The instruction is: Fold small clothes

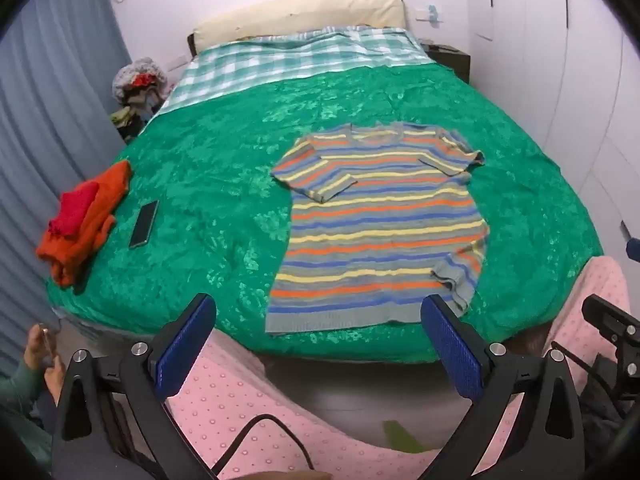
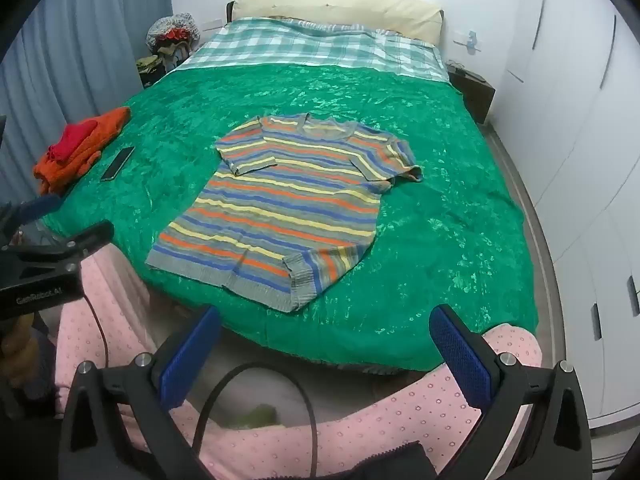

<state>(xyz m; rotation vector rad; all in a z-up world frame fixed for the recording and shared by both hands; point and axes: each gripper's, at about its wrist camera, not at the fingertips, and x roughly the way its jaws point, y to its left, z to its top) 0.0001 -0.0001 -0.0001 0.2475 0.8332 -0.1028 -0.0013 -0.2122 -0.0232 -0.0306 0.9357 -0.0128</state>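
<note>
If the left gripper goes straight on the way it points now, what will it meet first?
Probably the near hem of the striped shirt, lying on the green bedspread. The left gripper is open and empty, with nothing visible in between, though depth is hard to judge.

Left gripper (image 1: 318, 314), right gripper (image 2: 325, 326) agape

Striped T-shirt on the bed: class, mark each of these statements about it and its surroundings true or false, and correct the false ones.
1. The striped T-shirt lies spread on the green bedspread. True.
2. The left gripper is clamped on the shirt's hem. False: its jaws are open and empty, short of the shirt.
3. A phone lies between the orange and red clothes and the shirt. True.
4. The right gripper holds a sleeve. False: it is open and empty.
5. Both sleeves stretch straight outward. False: they are folded inward.
</note>
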